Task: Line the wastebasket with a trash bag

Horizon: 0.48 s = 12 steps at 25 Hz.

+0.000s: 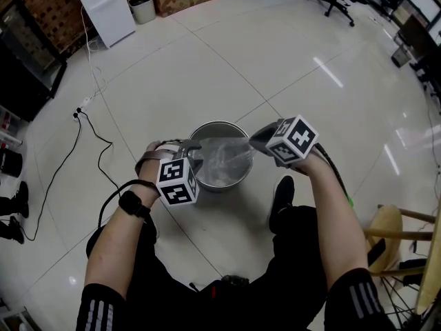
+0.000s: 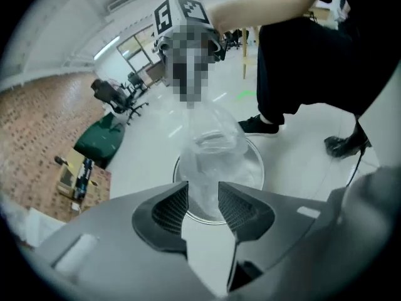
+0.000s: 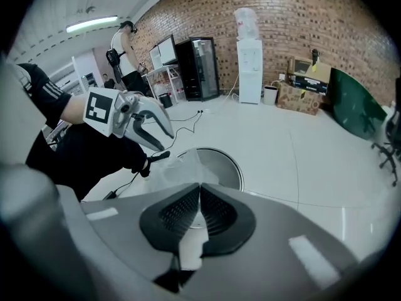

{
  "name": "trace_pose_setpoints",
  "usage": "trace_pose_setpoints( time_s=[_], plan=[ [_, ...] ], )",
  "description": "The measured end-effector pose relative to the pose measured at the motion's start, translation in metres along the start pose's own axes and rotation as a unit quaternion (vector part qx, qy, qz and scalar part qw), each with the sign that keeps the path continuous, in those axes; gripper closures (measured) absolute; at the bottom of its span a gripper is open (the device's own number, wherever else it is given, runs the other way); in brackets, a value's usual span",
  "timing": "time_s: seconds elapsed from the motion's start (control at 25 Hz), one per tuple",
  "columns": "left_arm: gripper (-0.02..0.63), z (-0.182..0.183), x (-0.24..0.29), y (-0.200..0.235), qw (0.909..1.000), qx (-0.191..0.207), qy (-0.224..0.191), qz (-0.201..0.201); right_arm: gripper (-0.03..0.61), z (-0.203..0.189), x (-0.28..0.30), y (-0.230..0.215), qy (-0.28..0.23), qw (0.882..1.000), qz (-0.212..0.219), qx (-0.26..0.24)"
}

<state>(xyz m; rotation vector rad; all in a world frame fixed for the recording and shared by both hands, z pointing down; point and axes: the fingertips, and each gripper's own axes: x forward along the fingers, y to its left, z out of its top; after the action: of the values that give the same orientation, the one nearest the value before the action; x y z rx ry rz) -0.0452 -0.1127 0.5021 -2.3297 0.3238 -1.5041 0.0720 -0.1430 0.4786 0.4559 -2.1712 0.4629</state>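
Entry, lining in progress: floor, pale glossy tile, bore the one task vessel; wastebasket, round, metal, upright on that floor just ahead of the person's shoes and between the two tools, a position judged to let both reach its rim from opposite sides; trash bag, thin clear film, bunched, its lower part hung in the basket's mouth and its upper part was drawn up and rightward, not yet spread over the rim; right gripper, held above the rim's right side, jaws closed flat together with an edge of the film pinched between them, judged to keep the bag lifted and taut so its mouth could be parted; left gripper, hovered at the rim's left side, jaws roughly half apart and gripping nothing; the film showed in the gap between them, no pad pressing on it, and whether it reached between the pads or lay just beyond could not be told; judged poised to take the opposite edge.
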Motion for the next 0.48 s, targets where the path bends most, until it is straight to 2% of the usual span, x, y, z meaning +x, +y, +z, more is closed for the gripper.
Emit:
trace_pose_setpoints(
  time_s=[0.08,0.2,0.36,0.48],
  plan=[
    [0.463,0.009,0.004,0.005,0.9988,0.036,-0.019,0.026,0.571,0.0,-0.003,0.004,0.001,1.0,0.005,-0.003],
    [0.429,0.024,0.009,0.004,0.9946,0.085,-0.043,0.042,0.571,0.003,-0.007,0.01,-0.001,1.0,0.008,-0.009],
    [0.419,0.037,0.018,-0.013,0.9891,0.135,-0.055,0.02,0.569,0.005,-0.008,0.01,-0.004,1.0,0.004,-0.008],
    [0.407,0.036,0.029,-0.021,0.9855,0.164,-0.04,0.012,0.571,0.004,-0.009,0.009,-0.005,1.0,0.005,-0.006]
  ],
)
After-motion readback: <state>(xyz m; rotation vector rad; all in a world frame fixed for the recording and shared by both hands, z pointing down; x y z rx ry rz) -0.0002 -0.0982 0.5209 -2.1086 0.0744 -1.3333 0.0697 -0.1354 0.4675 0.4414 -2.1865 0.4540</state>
